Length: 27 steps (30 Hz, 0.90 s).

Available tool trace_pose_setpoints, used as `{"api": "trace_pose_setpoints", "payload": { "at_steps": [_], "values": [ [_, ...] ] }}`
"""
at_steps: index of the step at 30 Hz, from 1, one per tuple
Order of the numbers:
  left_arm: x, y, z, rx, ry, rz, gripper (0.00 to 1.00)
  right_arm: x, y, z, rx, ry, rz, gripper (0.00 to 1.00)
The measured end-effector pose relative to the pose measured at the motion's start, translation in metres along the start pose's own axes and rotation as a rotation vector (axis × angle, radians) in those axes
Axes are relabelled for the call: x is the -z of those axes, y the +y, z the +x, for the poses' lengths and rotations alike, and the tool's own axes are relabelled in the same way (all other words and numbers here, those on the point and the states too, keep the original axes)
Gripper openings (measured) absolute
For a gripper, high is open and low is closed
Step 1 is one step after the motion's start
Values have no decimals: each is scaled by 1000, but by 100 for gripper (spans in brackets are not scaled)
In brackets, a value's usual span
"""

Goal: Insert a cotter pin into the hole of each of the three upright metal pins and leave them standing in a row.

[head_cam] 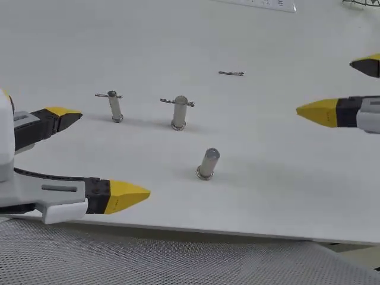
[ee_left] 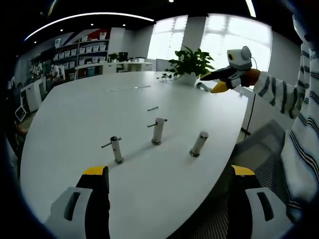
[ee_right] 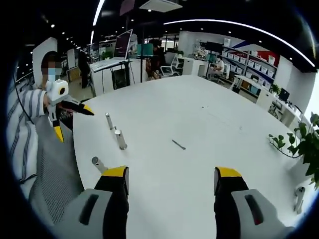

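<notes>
Three metal pins stand on the white table (head_cam: 279, 172). The left pin (head_cam: 114, 107) and the middle pin (head_cam: 179, 113) each carry a cotter pin through the top. The nearer third pin (head_cam: 208, 163) has none that I can see. A loose cotter pin (head_cam: 231, 73) lies flat farther back. My left gripper (head_cam: 107, 154) is open and empty at the lower left, short of the pins (ee_left: 158, 131). My right gripper (head_cam: 328, 87) is open and empty at the right, apart from the loose cotter pin (ee_right: 178, 145) and the pins (ee_right: 121, 139).
The table's near edge (head_cam: 237, 233) runs just below the third pin, with grey mesh (head_cam: 178, 258) under it. A potted plant (ee_left: 192, 62) stands at the table's far end. A white strip (head_cam: 261, 3) lies at the back edge.
</notes>
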<state>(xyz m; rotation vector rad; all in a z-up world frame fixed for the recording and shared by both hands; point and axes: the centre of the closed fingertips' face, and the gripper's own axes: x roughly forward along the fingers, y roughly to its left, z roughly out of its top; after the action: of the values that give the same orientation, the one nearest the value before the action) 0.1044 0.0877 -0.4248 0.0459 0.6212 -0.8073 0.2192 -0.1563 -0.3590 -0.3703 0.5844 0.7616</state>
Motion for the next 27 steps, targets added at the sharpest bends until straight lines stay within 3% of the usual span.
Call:
{"api": "trace_pose_setpoints", "payload": {
  "at_steps": [2,5,9,15,22,25,27],
  "values": [
    [1,-1,-1,8,5,-9,99,-4,-3,8,-32,15,-28,63],
    [0,2,-3,-11,5,5,99,-6,-10,18,-59,88,-131,62],
    [-5,9,-6,-37,-19,-15,99,-23,-16,31,-95,103,-207,61],
    [-12,11,-8,-46,-40,-22,99,-31,-14,53,-157,167,-328,55],
    [-17,10,-9,-62,-58,-27,99,-23,-4,82,-263,269,-435,51],
    [-17,10,-9,-65,-61,-32,99,-22,-5,93,-271,297,-462,46],
    [-17,9,-9,-64,-60,-32,99,-21,-4,99,-282,325,-524,42]
  ]
}}
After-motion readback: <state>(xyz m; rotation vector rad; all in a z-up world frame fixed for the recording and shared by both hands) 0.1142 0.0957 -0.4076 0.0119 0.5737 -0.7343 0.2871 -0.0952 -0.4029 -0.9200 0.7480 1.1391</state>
